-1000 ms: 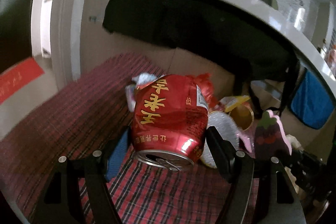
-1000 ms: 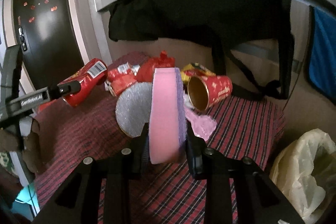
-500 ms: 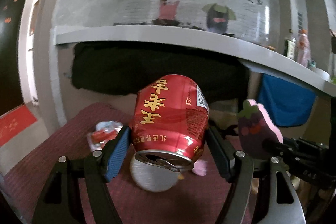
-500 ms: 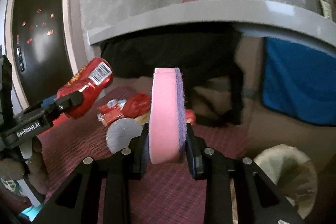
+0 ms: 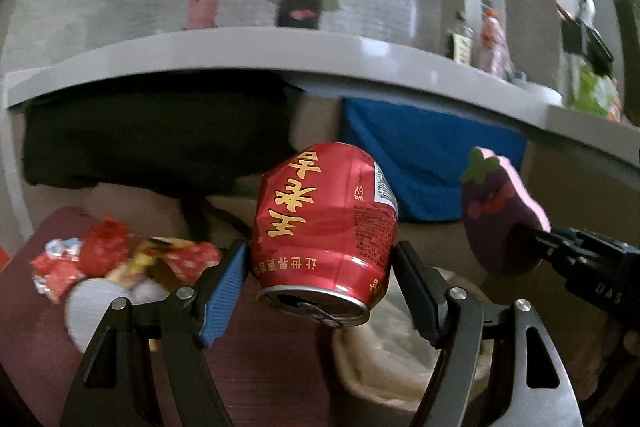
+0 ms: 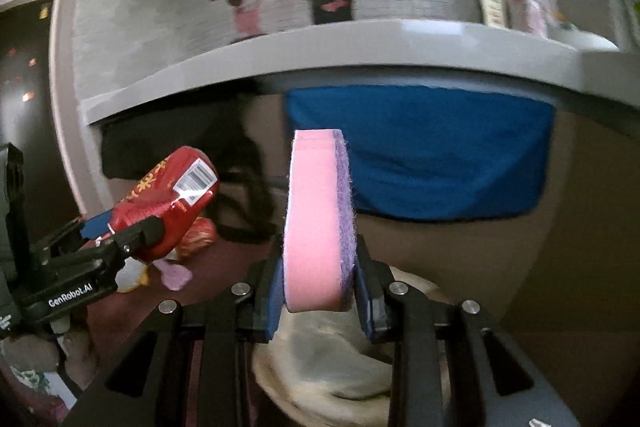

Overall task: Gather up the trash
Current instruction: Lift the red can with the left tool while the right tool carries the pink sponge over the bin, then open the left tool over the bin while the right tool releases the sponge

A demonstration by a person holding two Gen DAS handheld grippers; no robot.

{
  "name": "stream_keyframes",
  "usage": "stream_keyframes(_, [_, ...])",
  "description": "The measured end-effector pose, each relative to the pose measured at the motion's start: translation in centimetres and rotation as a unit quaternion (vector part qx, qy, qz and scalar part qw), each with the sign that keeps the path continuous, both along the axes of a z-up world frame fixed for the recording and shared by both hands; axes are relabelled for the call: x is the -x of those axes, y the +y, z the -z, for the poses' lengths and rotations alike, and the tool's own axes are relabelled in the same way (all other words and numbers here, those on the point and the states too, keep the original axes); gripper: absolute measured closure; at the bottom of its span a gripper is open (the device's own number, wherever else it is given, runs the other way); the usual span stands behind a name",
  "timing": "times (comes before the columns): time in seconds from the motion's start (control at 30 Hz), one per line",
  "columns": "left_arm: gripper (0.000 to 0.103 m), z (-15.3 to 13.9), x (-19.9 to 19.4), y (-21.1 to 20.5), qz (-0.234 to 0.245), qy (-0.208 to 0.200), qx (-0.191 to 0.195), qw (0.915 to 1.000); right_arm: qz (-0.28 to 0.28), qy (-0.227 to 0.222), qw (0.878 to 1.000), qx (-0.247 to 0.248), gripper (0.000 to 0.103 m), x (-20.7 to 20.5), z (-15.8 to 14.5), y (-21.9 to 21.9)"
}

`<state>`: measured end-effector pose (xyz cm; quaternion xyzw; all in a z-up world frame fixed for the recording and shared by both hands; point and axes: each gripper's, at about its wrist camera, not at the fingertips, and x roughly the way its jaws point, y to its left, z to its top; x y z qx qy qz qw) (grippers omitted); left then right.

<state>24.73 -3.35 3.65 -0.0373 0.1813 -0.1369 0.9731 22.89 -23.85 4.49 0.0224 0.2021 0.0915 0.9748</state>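
The left gripper [image 5: 320, 287] is clenching a dented red can [image 5: 324, 227] between its two fingers, the blue pad [image 5: 224, 291] pressing the can's left side and the dark pad pressing its right. The can is sitting upright between the jaws, its opened top facing the camera, raised above the dark red tablecloth [image 5: 36, 327]. The right gripper [image 6: 318, 291] is gripping a pink sponge [image 6: 312, 223] on edge, its purple scrubbing face turned to the right, with both fingers touching its flat sides. Below both grippers a pale plastic bag [image 6: 328, 367] is lying open. A heap of red wrappers [image 5: 100, 259] and a round silver lid [image 5: 92, 311] are resting on the cloth, left of the can. A blue cloth [image 6: 420, 155] is hanging under a grey shelf [image 6: 320, 47] behind.
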Motion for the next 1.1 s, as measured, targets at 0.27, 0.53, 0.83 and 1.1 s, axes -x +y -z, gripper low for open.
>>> stream_keyframes(0.27, [0.030,2.1,-1.3,-4.5,0.032,0.031,-0.006,0.9990,0.024,0.031,0.999,-0.023,0.075,-0.6,2.8,-4.1])
stream_keyframes(0.53, [0.030,4.4,-2.7,-5.9,0.047,0.069,0.001,0.9965,0.028,0.043,0.998,-0.035,0.075,-0.7,4.5,-5.0])
stream_keyframes(0.83, [0.030,4.9,-3.3,-6.6,0.058,0.077,0.003,0.9954,0.028,0.052,0.997,-0.040,0.075,-1.5,4.9,-5.3])
stream_keyframes(1.1, [0.029,4.9,-4.1,-7.0,0.104,0.082,0.038,0.9904,0.030,0.045,0.997,-0.053,0.070,-2.1,5.4,-5.8])
